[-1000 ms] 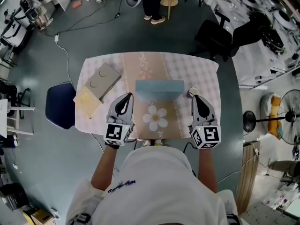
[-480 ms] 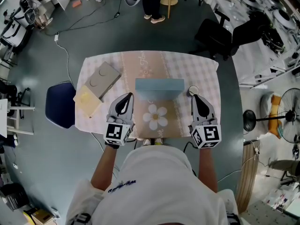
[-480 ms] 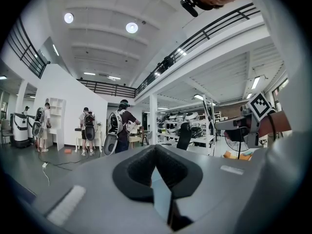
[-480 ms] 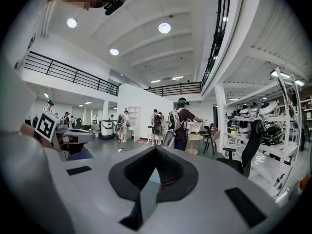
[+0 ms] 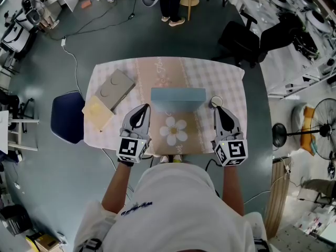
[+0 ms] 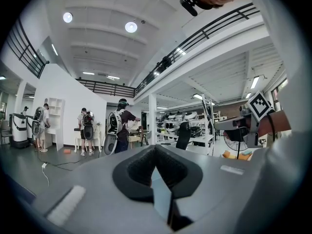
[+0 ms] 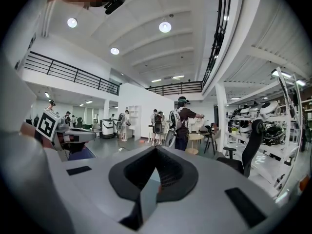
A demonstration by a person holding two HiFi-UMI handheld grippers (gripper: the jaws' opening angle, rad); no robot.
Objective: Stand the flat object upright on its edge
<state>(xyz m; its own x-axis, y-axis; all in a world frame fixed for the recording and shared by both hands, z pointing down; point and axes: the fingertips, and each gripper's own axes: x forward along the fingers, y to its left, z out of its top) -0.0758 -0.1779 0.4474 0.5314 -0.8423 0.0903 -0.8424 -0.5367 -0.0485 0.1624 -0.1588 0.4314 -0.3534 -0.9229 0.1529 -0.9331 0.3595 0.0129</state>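
Left gripper (image 5: 142,111): lower left of centre in the head view, over the near part of the table, jaws pressed together with nothing between them; its own view (image 6: 155,149) looks out across the room.
Right gripper (image 5: 218,111): lower right of centre, level with the left one, jaws likewise closed on nothing (image 7: 156,150).
Flat object (image 5: 178,98): pale blue, at the middle of the frame, between the two grippers and a little above them, touching neither; it seems to stand on its long edge, though this cannot be told for sure.
Table (image 5: 231,80): checked cloth with a tan runner down the middle.
Flower print (image 5: 174,132): on the runner, just below the blue object.
Grey block (image 5: 114,90): upper left of the table.
Yellow block (image 5: 97,112): just below the grey one, at the table's left edge.
Small white round thing (image 5: 216,101): just above the right gripper's tip.
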